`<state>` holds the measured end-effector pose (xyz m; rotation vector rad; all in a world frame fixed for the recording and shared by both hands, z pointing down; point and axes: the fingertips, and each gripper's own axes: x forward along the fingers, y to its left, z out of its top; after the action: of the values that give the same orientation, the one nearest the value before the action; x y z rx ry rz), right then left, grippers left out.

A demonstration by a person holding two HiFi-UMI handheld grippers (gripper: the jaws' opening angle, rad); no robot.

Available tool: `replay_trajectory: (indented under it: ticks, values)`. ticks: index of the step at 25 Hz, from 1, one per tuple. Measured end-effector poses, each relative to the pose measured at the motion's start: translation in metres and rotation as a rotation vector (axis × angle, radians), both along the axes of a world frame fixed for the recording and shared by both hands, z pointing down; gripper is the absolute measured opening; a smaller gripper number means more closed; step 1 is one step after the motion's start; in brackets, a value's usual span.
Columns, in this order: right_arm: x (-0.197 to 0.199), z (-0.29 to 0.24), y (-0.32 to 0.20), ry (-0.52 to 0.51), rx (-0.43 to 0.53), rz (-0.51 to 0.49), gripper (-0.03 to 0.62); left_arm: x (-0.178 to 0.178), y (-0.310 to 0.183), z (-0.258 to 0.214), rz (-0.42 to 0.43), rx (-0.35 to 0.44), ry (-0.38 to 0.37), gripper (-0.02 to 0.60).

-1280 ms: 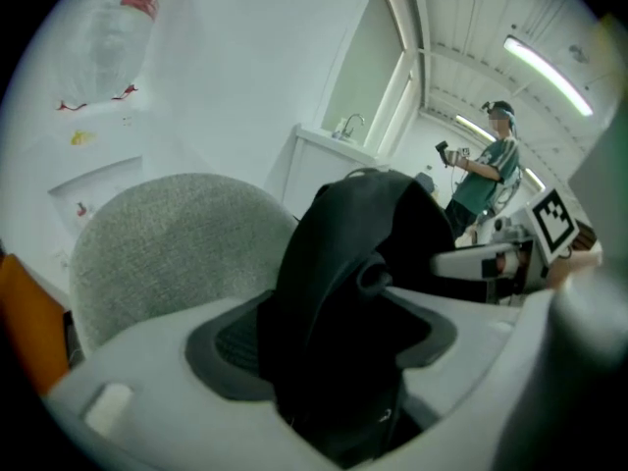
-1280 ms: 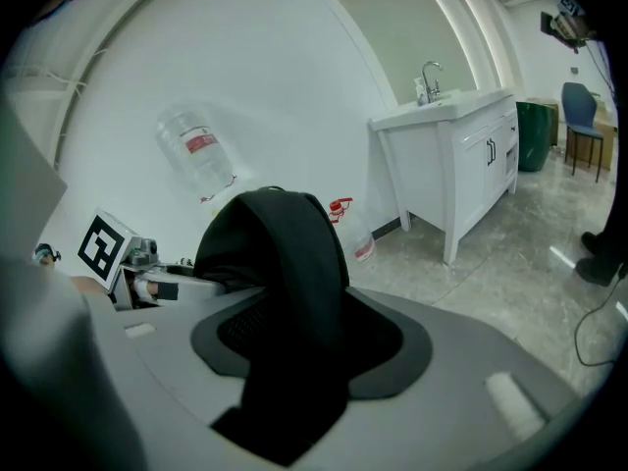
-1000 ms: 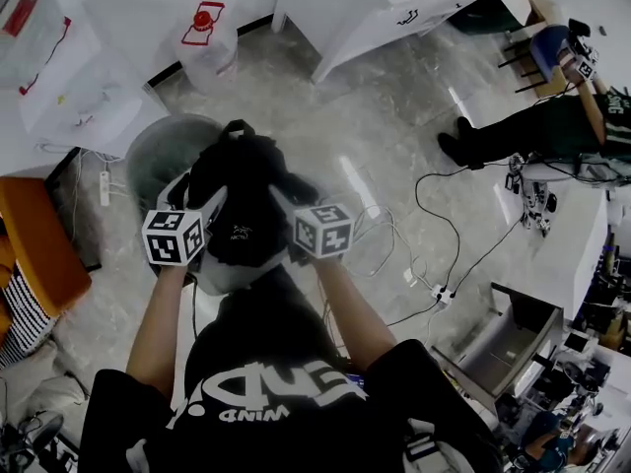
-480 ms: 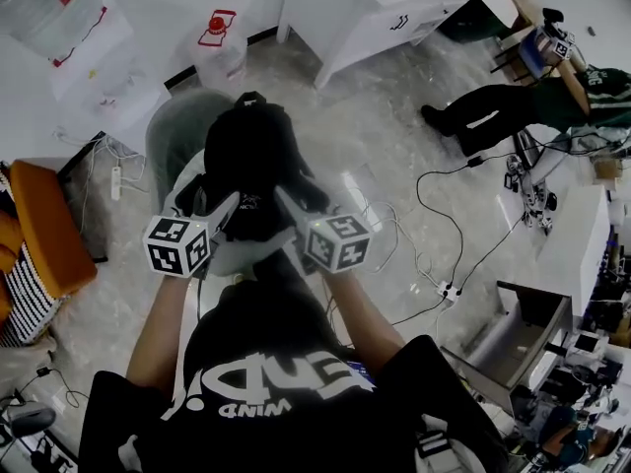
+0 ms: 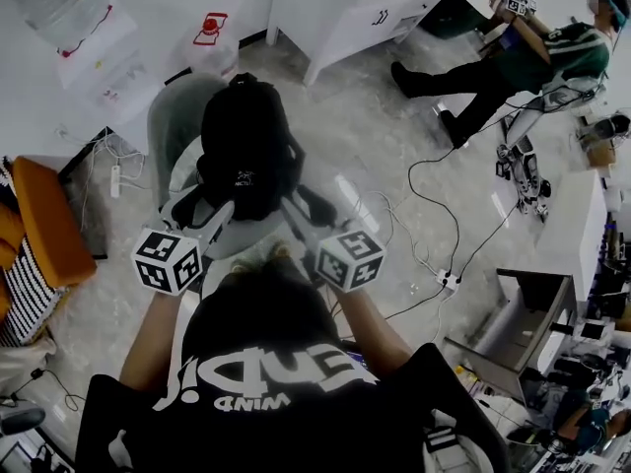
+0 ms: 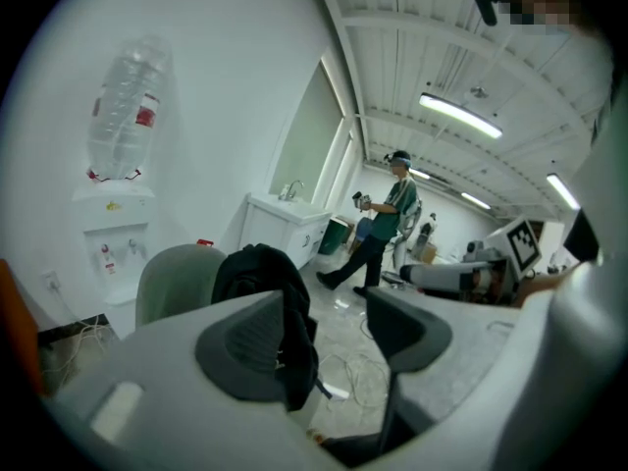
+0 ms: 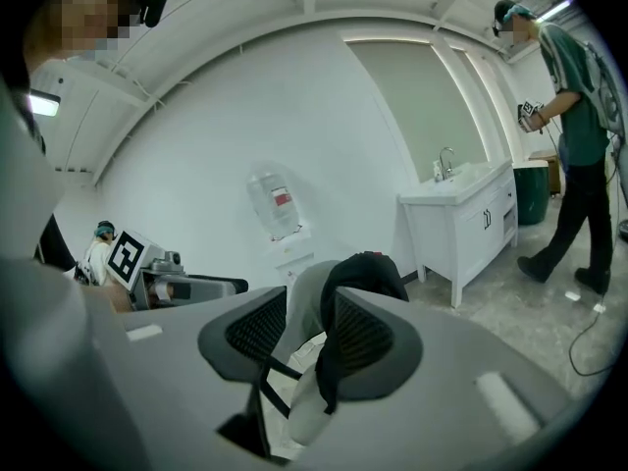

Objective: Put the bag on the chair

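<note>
A black backpack [image 5: 246, 151] stands upright on the seat of a grey chair [image 5: 177, 116], leaning on its backrest. My left gripper [image 5: 202, 211] sits just short of the bag's lower left, my right gripper [image 5: 308, 207] just short of its lower right. Both pairs of jaws are closing. From the left gripper view the bag [image 6: 265, 283] lies beyond the gripper [image 6: 324, 337], whose gap is empty. In the right gripper view the bag [image 7: 368, 273] and chair [image 7: 302, 297] show past the gripper [image 7: 309, 337]; a thin black strap [image 7: 275, 373] crosses the narrow gap, unpinched.
A water dispenser [image 5: 69, 18] and a spare water jug [image 5: 209, 37] stand by the wall behind the chair. A white sink cabinet [image 5: 345, 8] is at the back. A person in green [image 5: 513, 57] walks at the far right. Cables [image 5: 434, 264] trail over the floor; an orange seat [image 5: 39, 235] is at the left.
Both grippers have come off the bag's sides and drawn back toward me. The bag now stands by itself on the chair seat.
</note>
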<state>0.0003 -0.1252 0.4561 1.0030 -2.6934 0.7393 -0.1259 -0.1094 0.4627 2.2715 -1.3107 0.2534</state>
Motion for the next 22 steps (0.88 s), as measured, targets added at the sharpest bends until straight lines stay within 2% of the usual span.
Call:
replay_trajectory:
  ticks: [2, 7, 10, 12, 16, 22]
  values:
    - [0.012, -0.010, 0.014, 0.012, 0.016, -0.005, 0.132, 0.005, 0.012, -0.011, -0.007, 0.011, 0.017, 0.216]
    - [0.036, -0.026, 0.039, 0.002, 0.050, -0.017, 0.038, 0.009, 0.037, -0.032, -0.055, 0.060, 0.013, 0.129]
    - [0.059, -0.032, 0.047, -0.013, 0.088, 0.006, 0.002, 0.019, 0.048, -0.038, -0.097, 0.098, 0.002, 0.064]
    - [0.073, -0.033, 0.050, -0.029, 0.112, 0.035, 0.002, 0.028, 0.055, -0.038, -0.119, 0.111, -0.011, 0.003]
    - [0.092, -0.025, 0.050, -0.031, 0.130, 0.049, 0.000, 0.045, 0.063, -0.028, -0.152, 0.123, -0.028, 0.002]
    - [0.098, -0.015, 0.056, -0.056, 0.125, 0.025, 0.000, 0.060, 0.074, -0.017, -0.187, 0.171, -0.055, 0.002]
